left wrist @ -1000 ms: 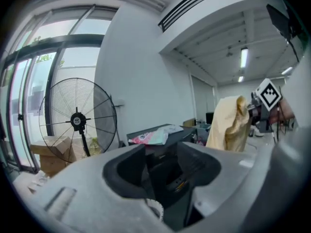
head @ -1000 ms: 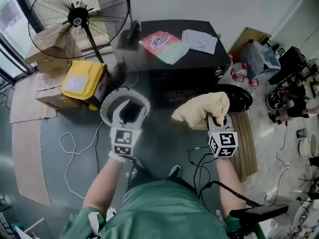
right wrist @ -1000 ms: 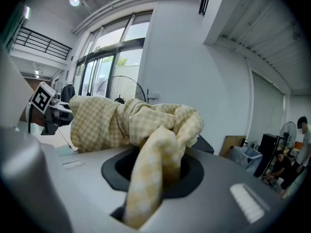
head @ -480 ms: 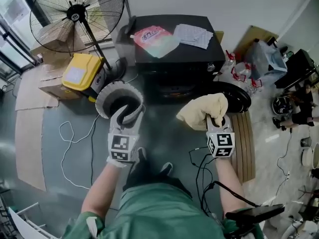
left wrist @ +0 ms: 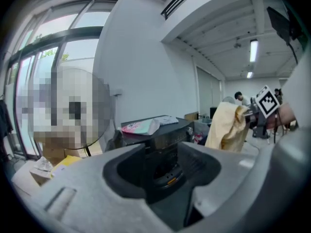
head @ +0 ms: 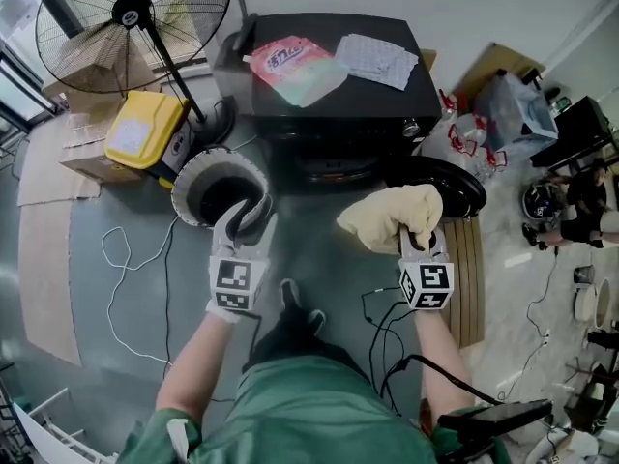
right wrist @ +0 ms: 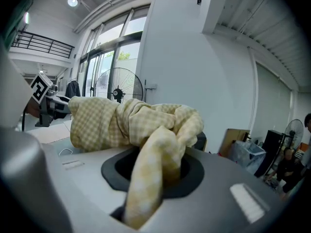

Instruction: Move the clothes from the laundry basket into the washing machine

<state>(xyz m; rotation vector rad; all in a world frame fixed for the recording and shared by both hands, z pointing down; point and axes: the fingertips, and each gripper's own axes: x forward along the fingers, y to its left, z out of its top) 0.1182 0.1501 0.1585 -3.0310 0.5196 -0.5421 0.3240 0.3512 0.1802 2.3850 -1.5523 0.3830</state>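
The right gripper (head: 418,243) is clamping its jaws on a twisted fold of the yellow checked cloth (head: 389,216). Most of the fabric is bunching above and ahead of the jaw tips. The jaws are probably taking only a narrow fold, so a jolt could be enough to pull the cloth free short of the drum. The loose bulk could also catch on the open door (head: 453,188) just ahead of this claw. The left gripper (head: 242,228) is standing with its jaws apart and empty, its tips over the near rim of the laundry basket (head: 184,187). Both forearms are pointing forward side by side, with the claws tilting slightly down toward the washing machine (head: 334,114) beyond.
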